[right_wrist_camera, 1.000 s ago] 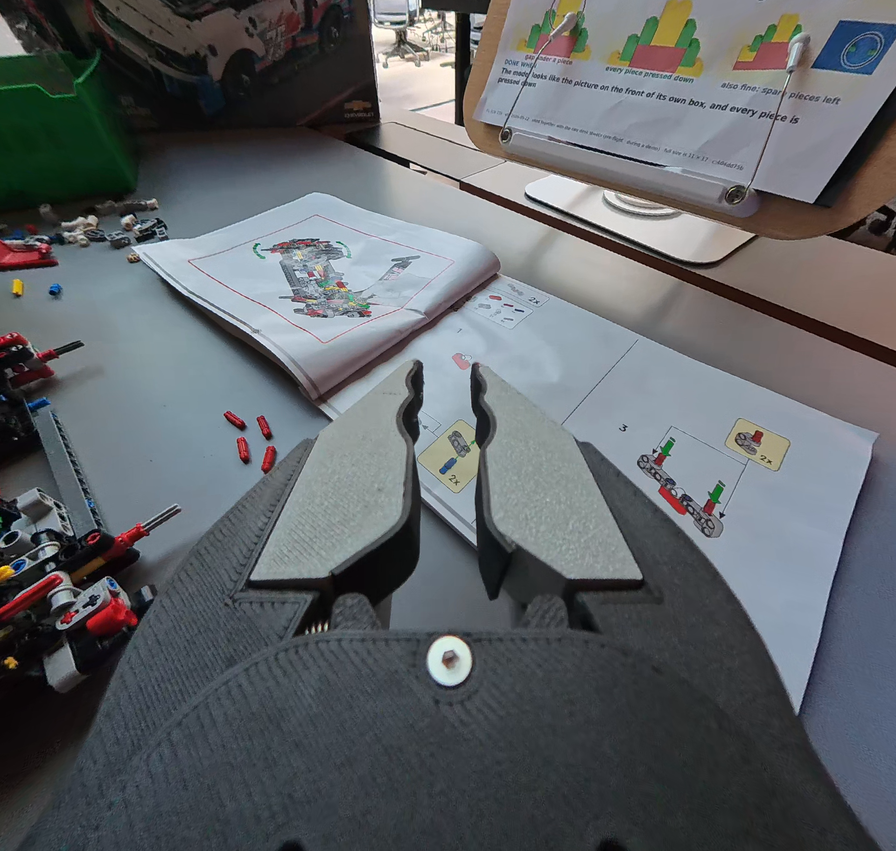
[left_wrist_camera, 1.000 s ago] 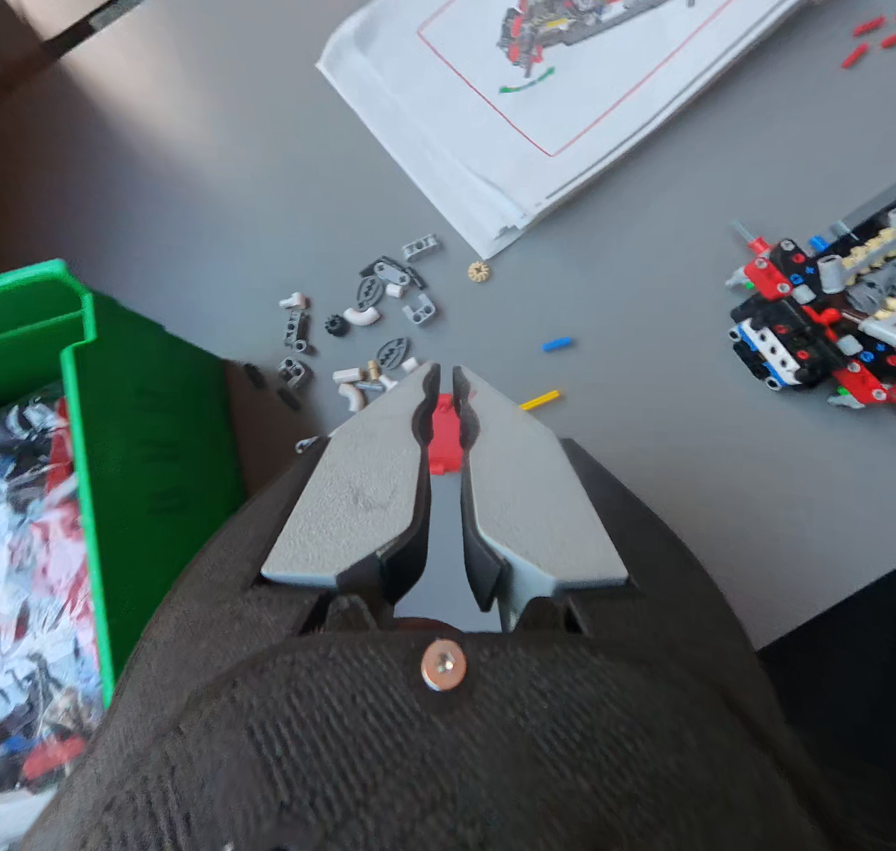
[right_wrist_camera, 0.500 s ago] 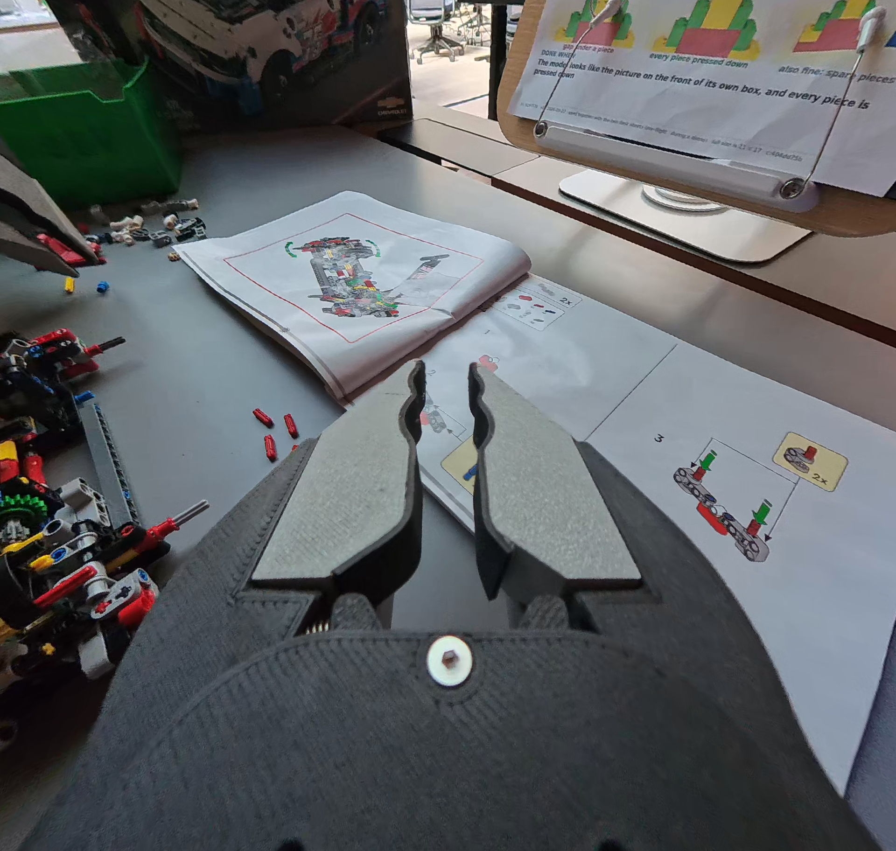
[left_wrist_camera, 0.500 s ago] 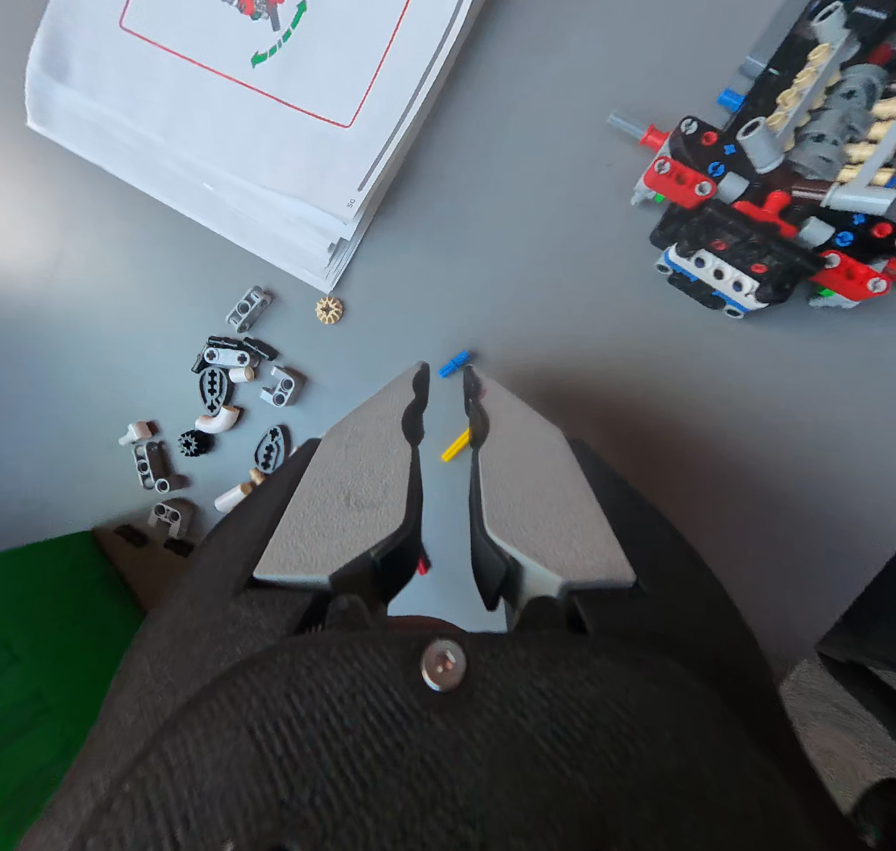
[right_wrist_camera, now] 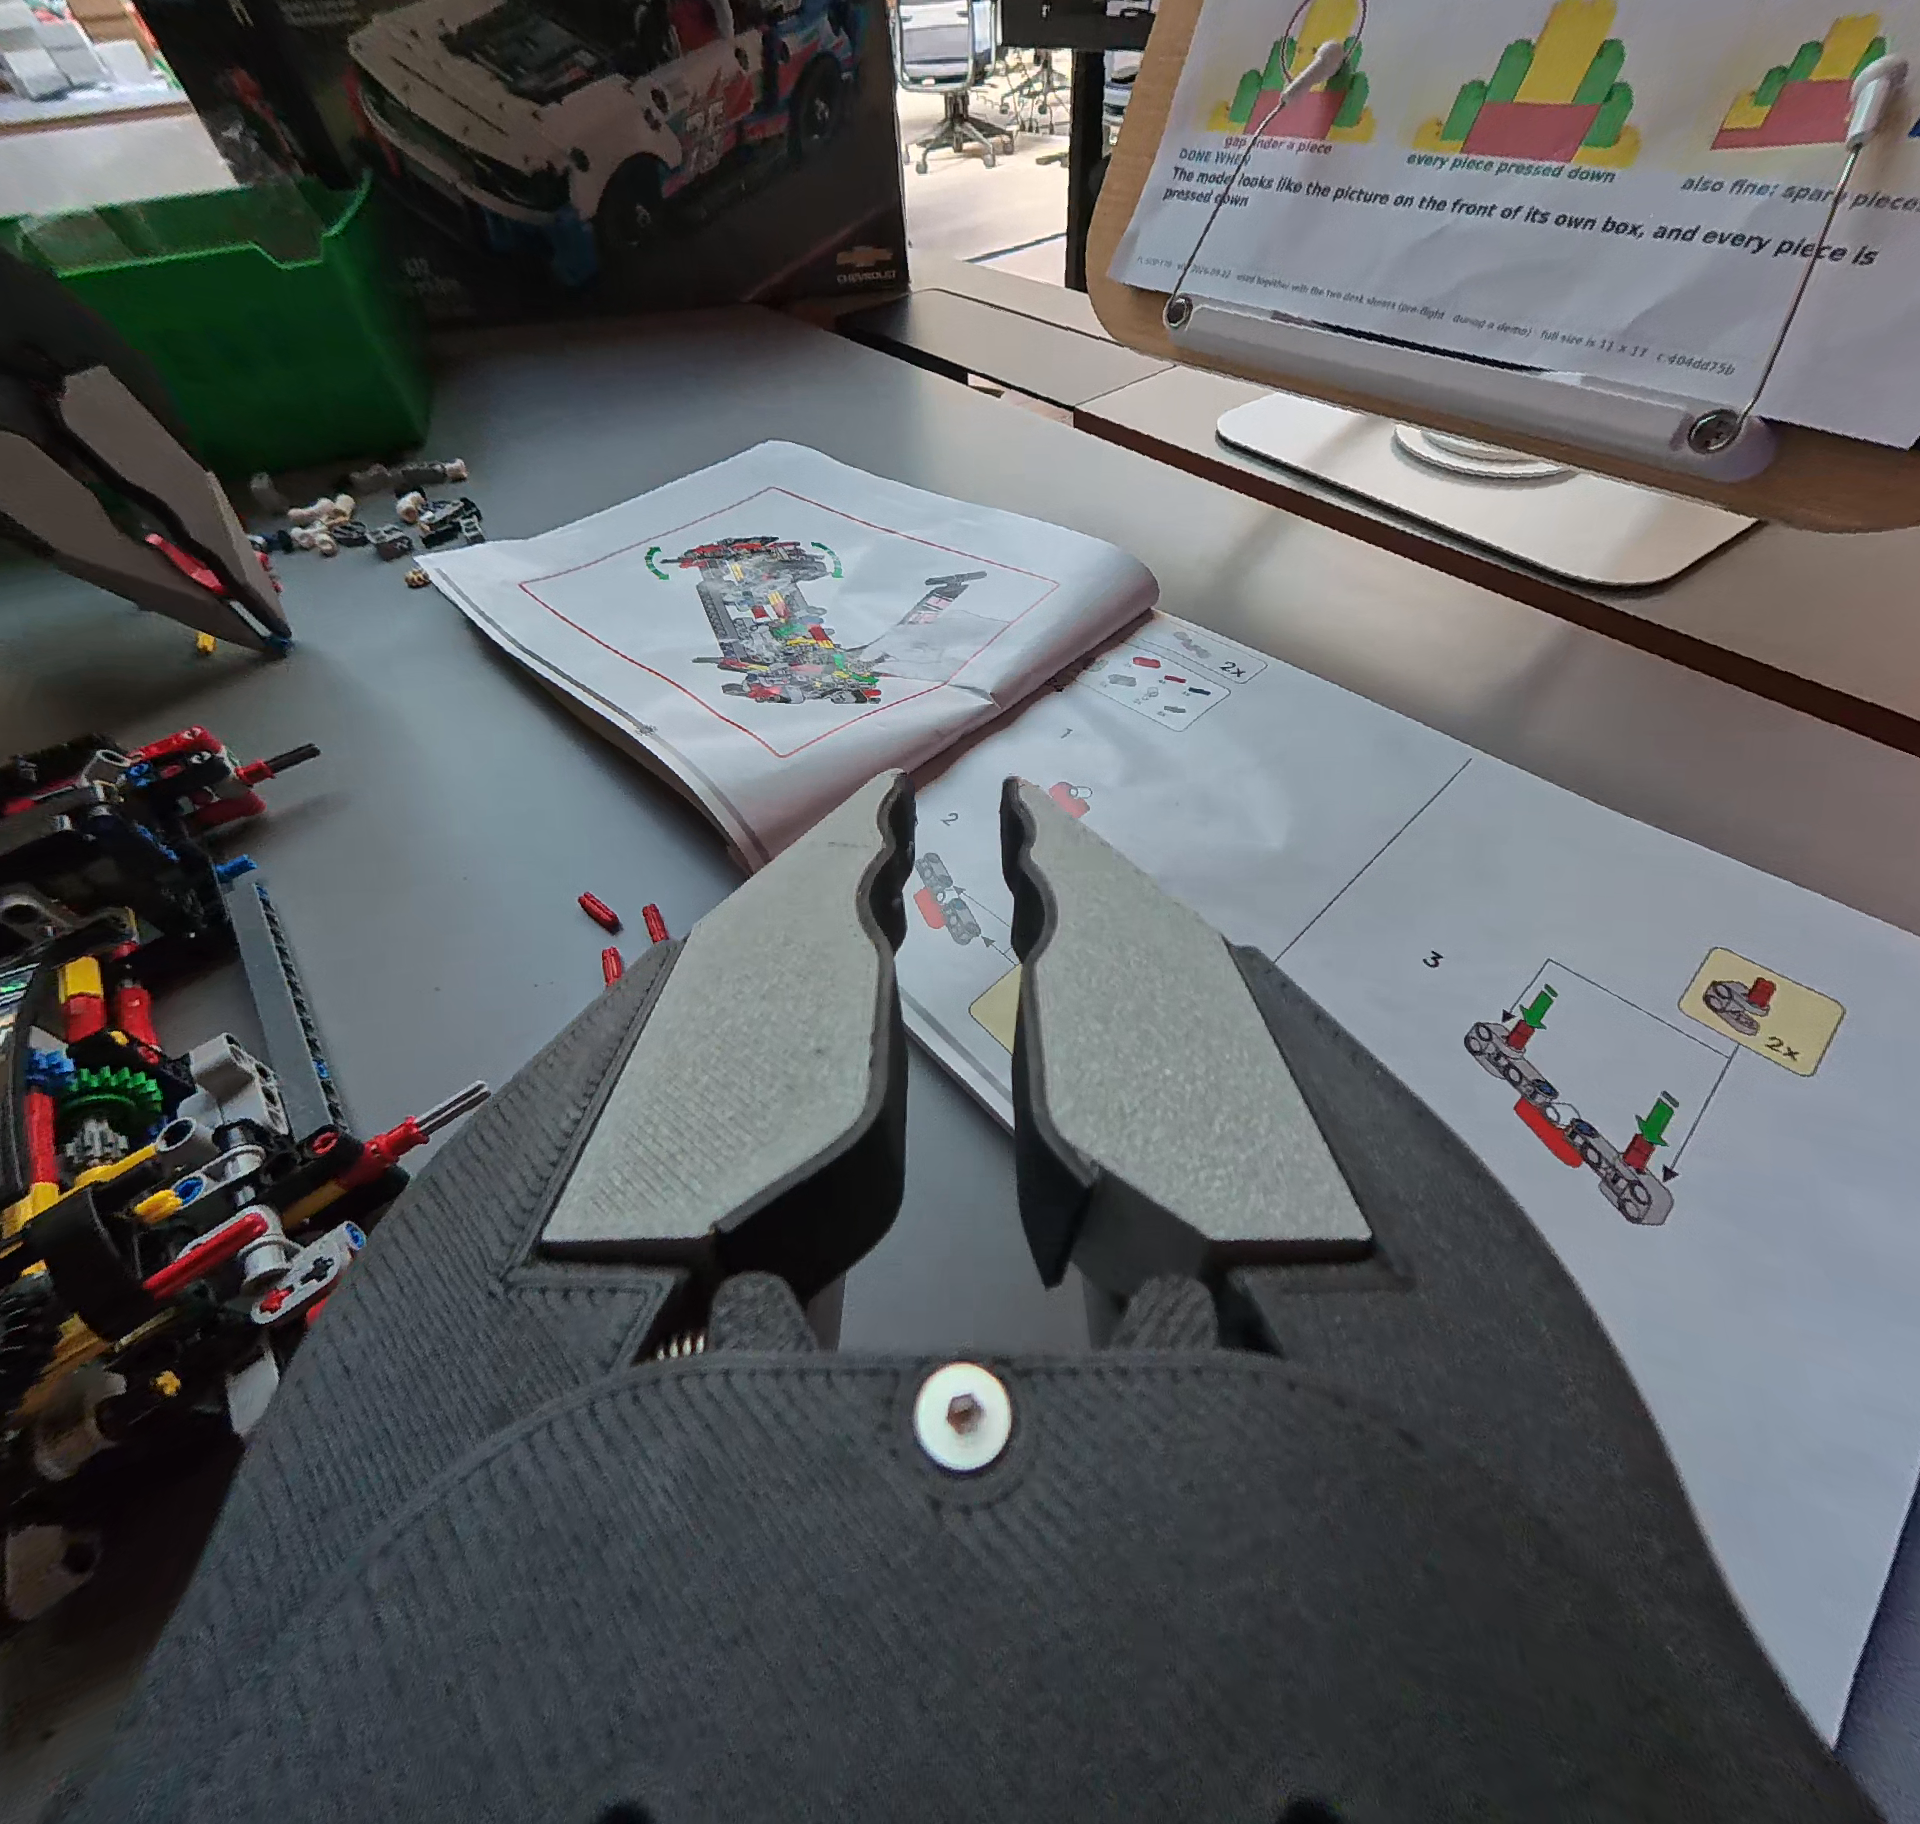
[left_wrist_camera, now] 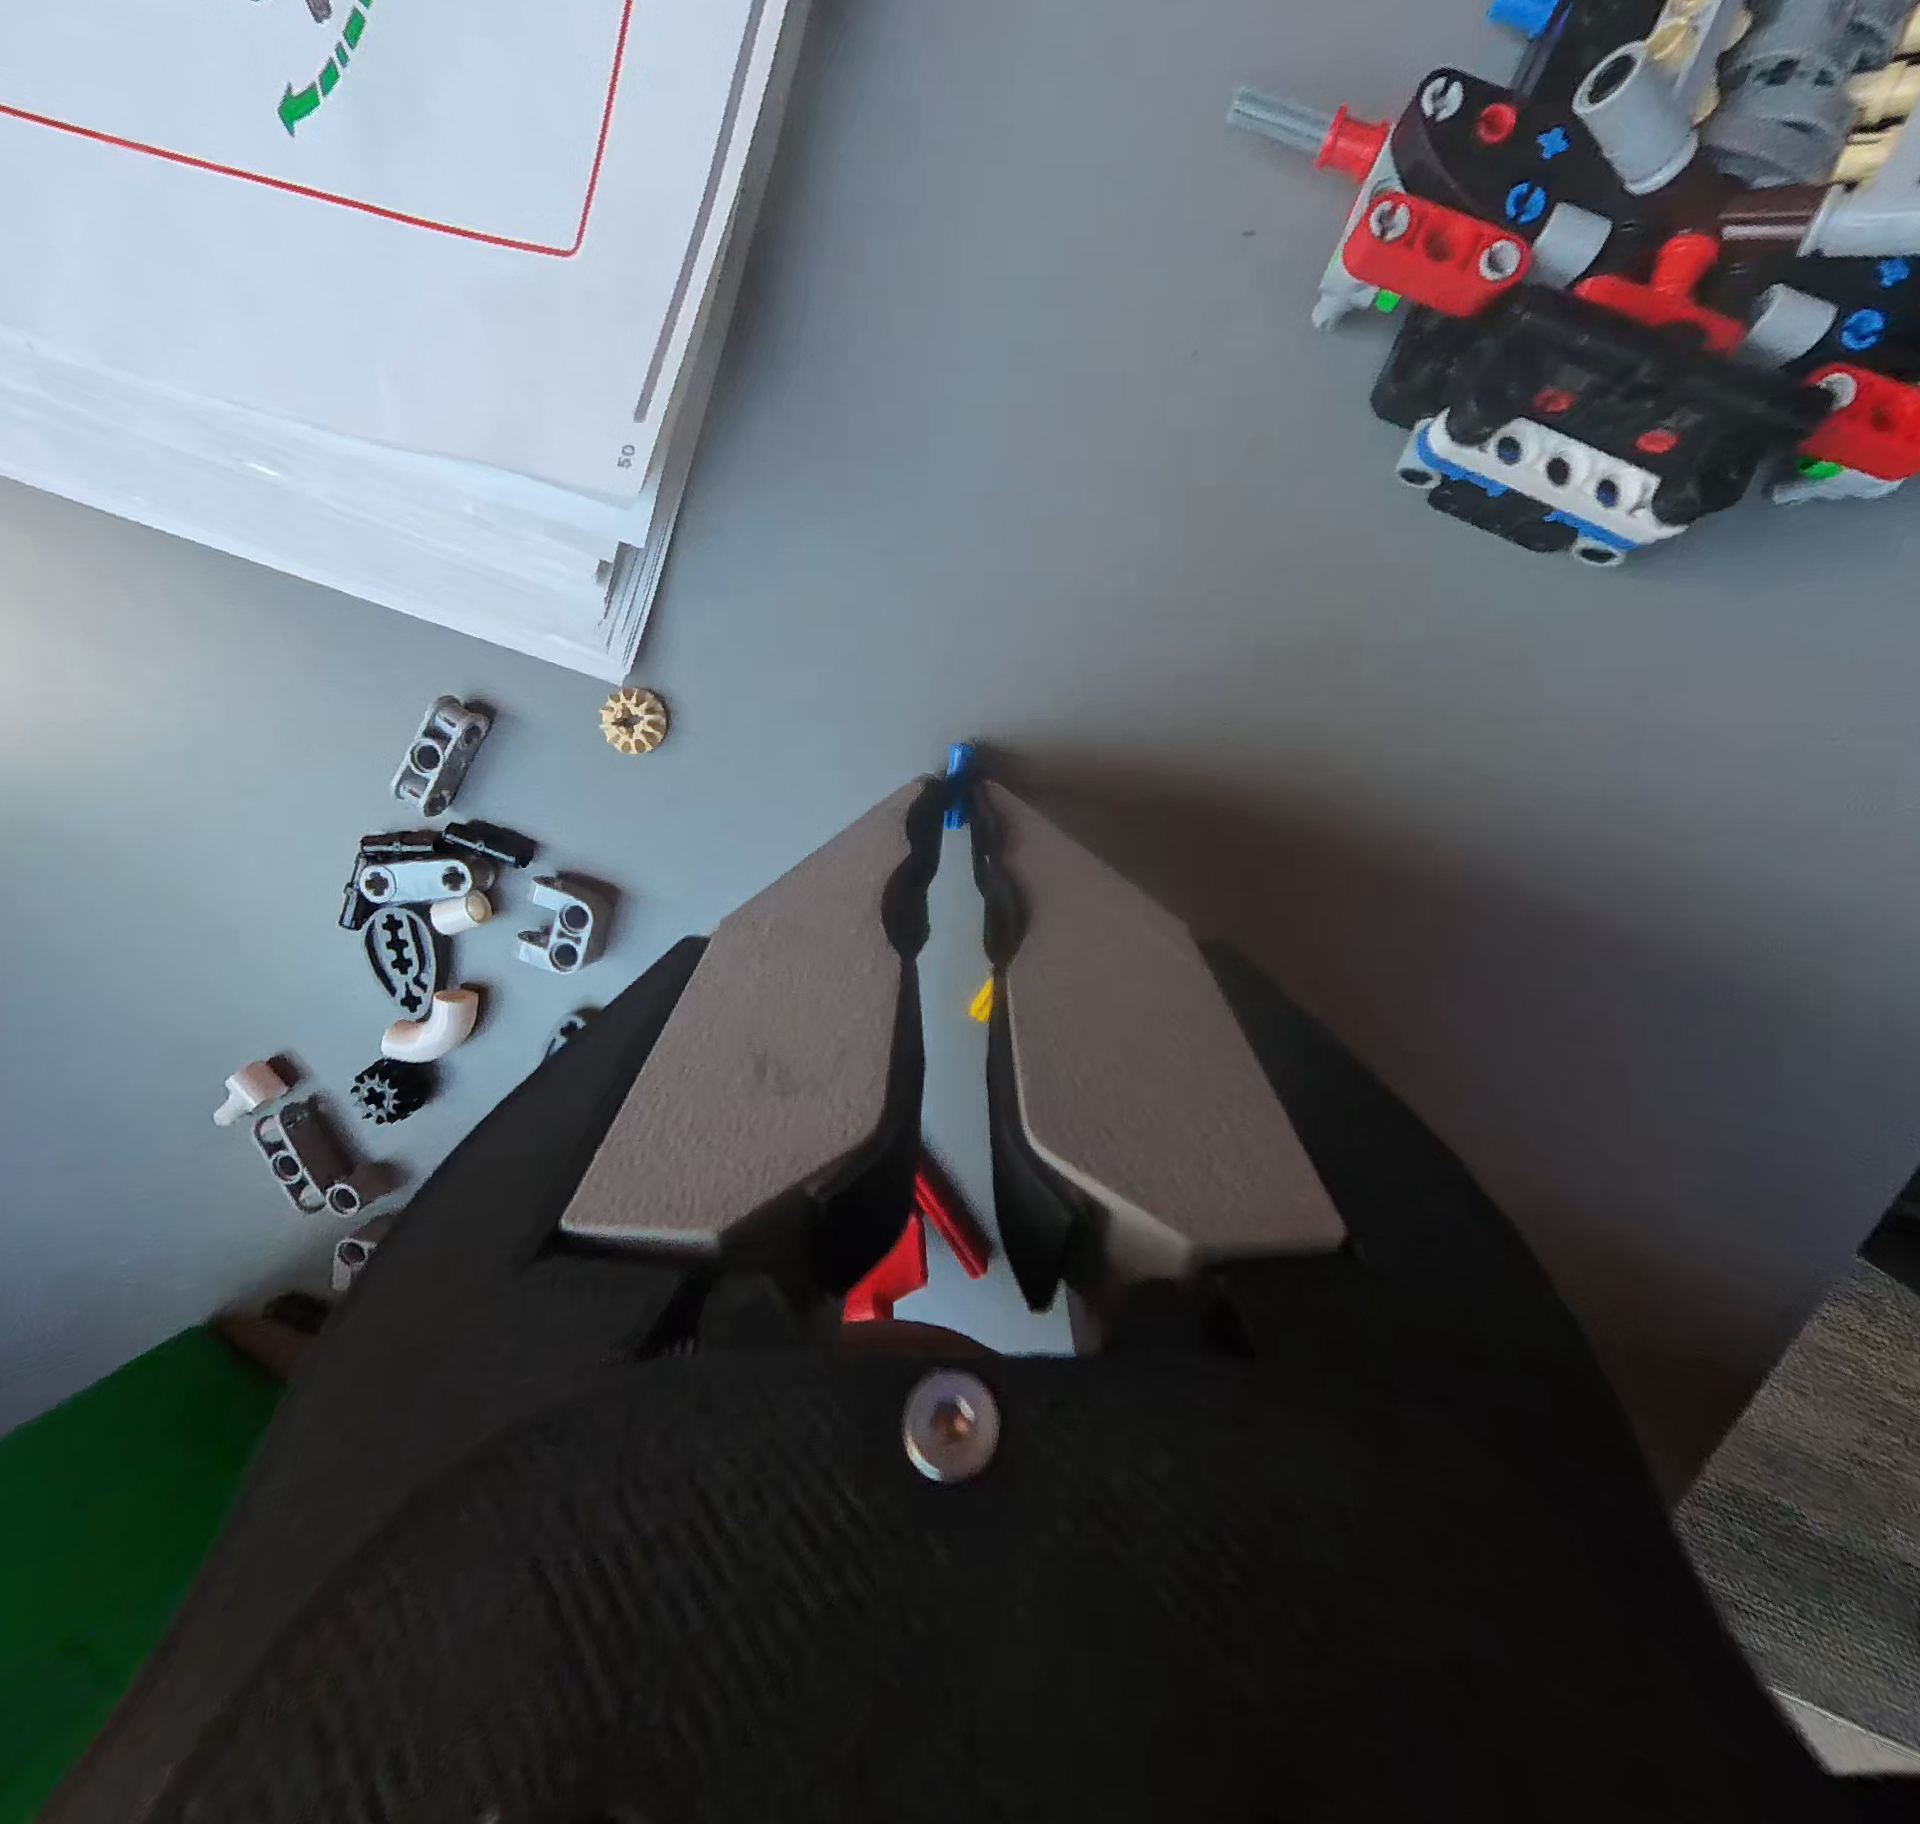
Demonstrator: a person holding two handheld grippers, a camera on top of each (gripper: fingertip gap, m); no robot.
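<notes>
My left gripper points down at the grey table, shut on a small blue pin pinched at its very tips. It also shows in the right wrist view, tips at the table. A yellow pin and a red piece lie on the table under its fingers. My right gripper is open and empty, hovering over a printed instruction sheet.
An open instruction booklet lies far left, with a tan gear and several loose grey, black and white parts beside it. A part-built brick model sits right. Also here: a green bin, a model box, a document stand and red pins. Spacing between my two grippers at the tips: around 35 cm. From my left tips it is roughly 6 cm to the tan gear; from my right, 35 cm. Look for it in the right wrist view too.
My left gripper moved forward over the blue pin, lowered to the table and closed its fingers on it. My right gripper drifted a little over the sheet, still open.
</notes>
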